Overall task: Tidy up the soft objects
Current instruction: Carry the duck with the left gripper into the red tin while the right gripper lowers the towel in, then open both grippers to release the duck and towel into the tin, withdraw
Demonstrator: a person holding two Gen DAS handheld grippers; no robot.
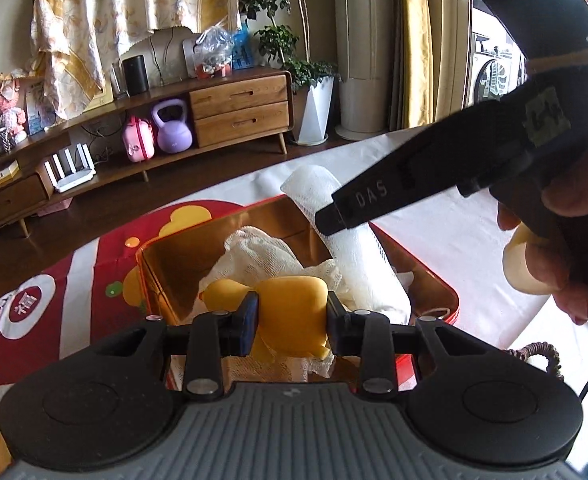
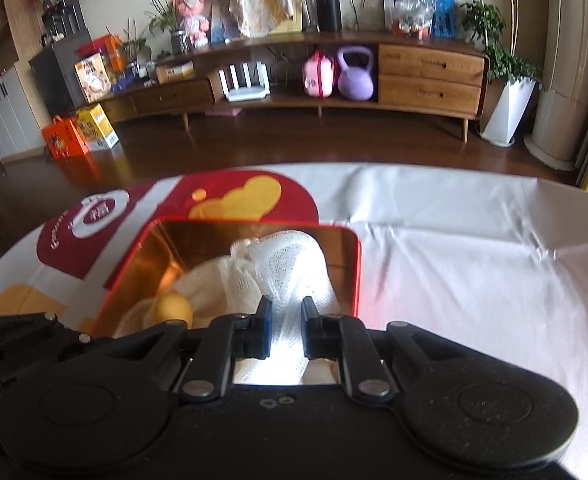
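Left wrist view, left to right. A red cloth [image 1: 53, 280] with white and yellow print lay at lower left of the frame, over a white sheet [image 1: 446, 232]. At centre stood one red tin box [image 1: 442, 284], open, its inner walls a shiny copper colour. Inside it: one crumpled piece of white gauze [image 1: 265, 252], loosely bunched and open-weave, and to its right one white gauze roll [image 1: 358, 264], a firm cylinder leaning up over the box's far rim. At lower centre the left gripper [image 1: 291, 312] was pinching one yellow sponge [image 1: 289, 300], smooth, matte and rounded at the corners, slightly squeezed between the two pads; it hung over the gauze in the box. At right of the frame the right gripper [image 1: 328, 224] came in from the upper right, its tip against the roll. A hand [image 1: 566, 216] held it at the right edge.

Right wrist view, left to right. Red cloth [image 2: 105, 220] at centre left; red tin box [image 2: 358, 268] at centre; white sheet [image 2: 474, 260] filling the right. In the box, the yellow sponge [image 2: 173, 308] showed at lower left, partly hidden. The right gripper [image 2: 286, 312] stood nearly closed, pinching the white gauze roll [image 2: 289, 268] between its pads, the roll's far end pointing toward the box's back wall.

Count: boxes one; sponges one; gauze pieces two (one roll, one crumpled).
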